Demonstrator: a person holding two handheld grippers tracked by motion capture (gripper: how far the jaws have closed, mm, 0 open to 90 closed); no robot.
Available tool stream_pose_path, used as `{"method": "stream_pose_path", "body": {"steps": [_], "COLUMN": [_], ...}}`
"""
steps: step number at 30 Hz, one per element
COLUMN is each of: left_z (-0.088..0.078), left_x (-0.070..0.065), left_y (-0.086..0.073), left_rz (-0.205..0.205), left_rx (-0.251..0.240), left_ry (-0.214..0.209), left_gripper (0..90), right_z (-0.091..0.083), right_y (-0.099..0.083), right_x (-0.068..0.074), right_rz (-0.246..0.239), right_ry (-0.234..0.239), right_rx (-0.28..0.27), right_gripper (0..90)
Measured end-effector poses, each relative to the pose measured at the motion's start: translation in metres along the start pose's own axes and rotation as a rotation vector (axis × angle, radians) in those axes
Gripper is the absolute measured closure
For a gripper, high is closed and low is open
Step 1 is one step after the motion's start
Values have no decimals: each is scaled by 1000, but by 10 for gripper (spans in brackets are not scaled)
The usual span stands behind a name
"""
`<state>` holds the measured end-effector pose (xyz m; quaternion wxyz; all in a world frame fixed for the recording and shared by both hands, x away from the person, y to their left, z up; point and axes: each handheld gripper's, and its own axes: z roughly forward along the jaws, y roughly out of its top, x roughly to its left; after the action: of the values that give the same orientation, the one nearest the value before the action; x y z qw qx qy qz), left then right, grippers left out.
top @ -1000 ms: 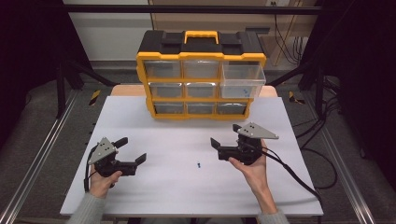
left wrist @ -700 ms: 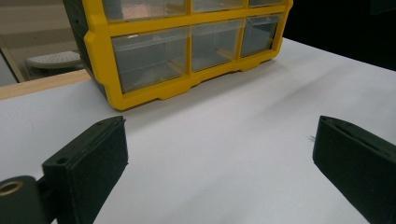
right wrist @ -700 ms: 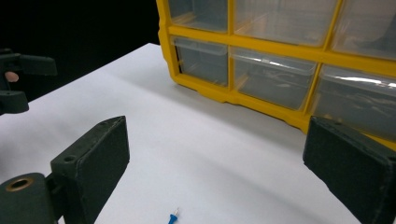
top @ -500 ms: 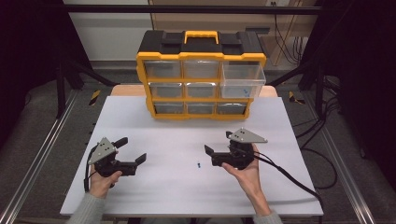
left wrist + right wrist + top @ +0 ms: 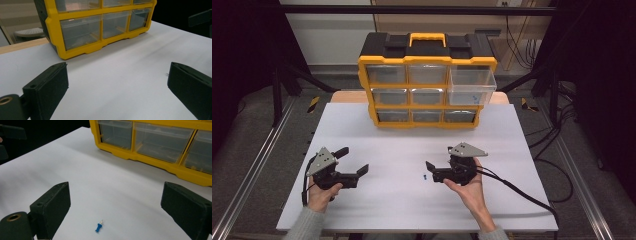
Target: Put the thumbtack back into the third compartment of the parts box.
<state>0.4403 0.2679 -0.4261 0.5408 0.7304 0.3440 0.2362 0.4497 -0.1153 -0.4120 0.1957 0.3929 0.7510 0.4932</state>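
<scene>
Blue push pin [image 5: 98, 227] lies loose on the white tabletop [image 5: 522, 200], low centre of the right gripper view, btwn the two black jaws, pin tip pointing up-frame toward the organiser. In the high view it's a tiny blue speck [image 5: 424, 177] just left of the right claw [image 5: 430, 171], near but not touching. Right claw is spread wide, nothing in it, held low over the tabletop w/ the hand under it. Left claw [image 5: 353, 162] sits at lower left of the high view, also spread wide & empty, well apart from the pin; its own view looks past both jaws at the yellow organiser [image 5: 100, 32]. That organiser [image 5: 427, 80] stands at the far edge, upper centre of frame, w/ one clear drawer [image 5: 472, 86] at its upper right pulled out; a few small blue bits show inside, too small to tell what. Step in hand, as I judge it: lining up on the pin for a pick. Next move calls for dropping the jaws to the surface either side of the pin head & closing gently. It's small and light, so an off-centre squeeze could flick it away. Likely target after is the pulled-out drawer.
</scene>
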Motion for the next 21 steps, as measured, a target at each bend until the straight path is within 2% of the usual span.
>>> {"method": "stream_pose_path", "body": {"steps": [21], "left_z": [-1], "left_x": [0], "left_y": [0], "left_rz": [4], "left_rx": [-1], "left_ry": [3], "left_gripper": [27], "right_z": [24], "right_y": [-21], "right_x": [9], "right_rz": [3], "right_ry": [4], "right_rx": [97], "right_gripper": [135]}}
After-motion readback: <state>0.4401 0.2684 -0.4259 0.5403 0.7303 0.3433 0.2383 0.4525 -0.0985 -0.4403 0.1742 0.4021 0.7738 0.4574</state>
